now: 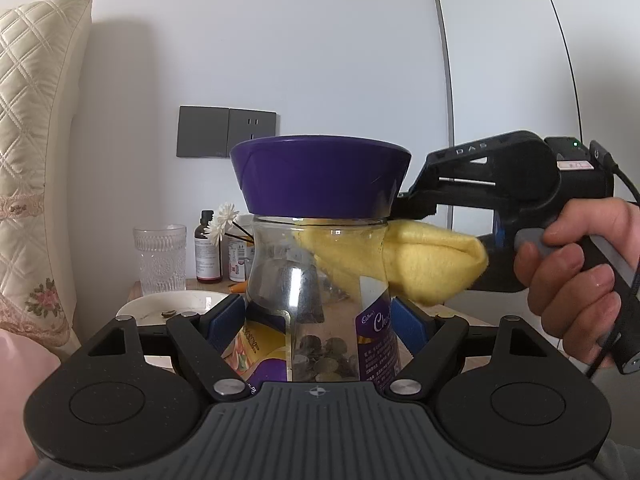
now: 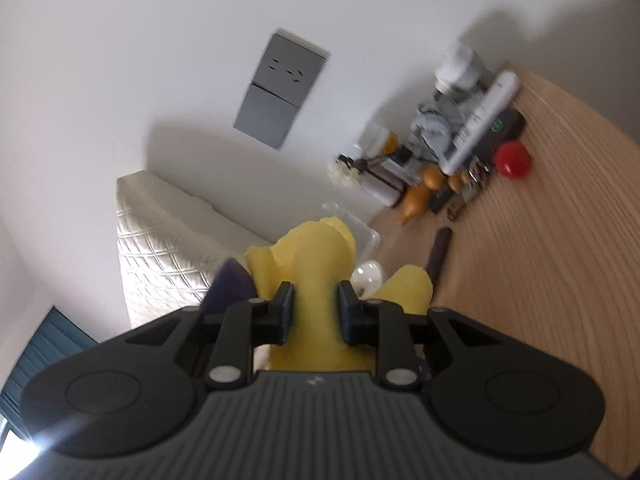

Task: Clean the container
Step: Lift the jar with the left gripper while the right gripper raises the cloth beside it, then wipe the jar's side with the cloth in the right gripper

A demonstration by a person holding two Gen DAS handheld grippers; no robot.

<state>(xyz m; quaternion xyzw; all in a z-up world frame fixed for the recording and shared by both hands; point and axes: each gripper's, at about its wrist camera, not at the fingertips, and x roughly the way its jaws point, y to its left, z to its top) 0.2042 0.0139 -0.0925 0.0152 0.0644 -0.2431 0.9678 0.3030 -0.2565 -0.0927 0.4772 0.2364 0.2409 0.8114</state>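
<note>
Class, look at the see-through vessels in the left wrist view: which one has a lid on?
The jar held by the left gripper: it wears a purple lid. The patterned drinking glass behind stands open.

An upright clear glass jar [image 1: 316, 292] with purple lid [image 1: 320, 178] has a yellow cloth [image 1: 424, 264] pressed against its neck.

Soft daylight fills both views. The right wrist view is blurry all over, with white glare at the lower left. Edges bend.
</note>
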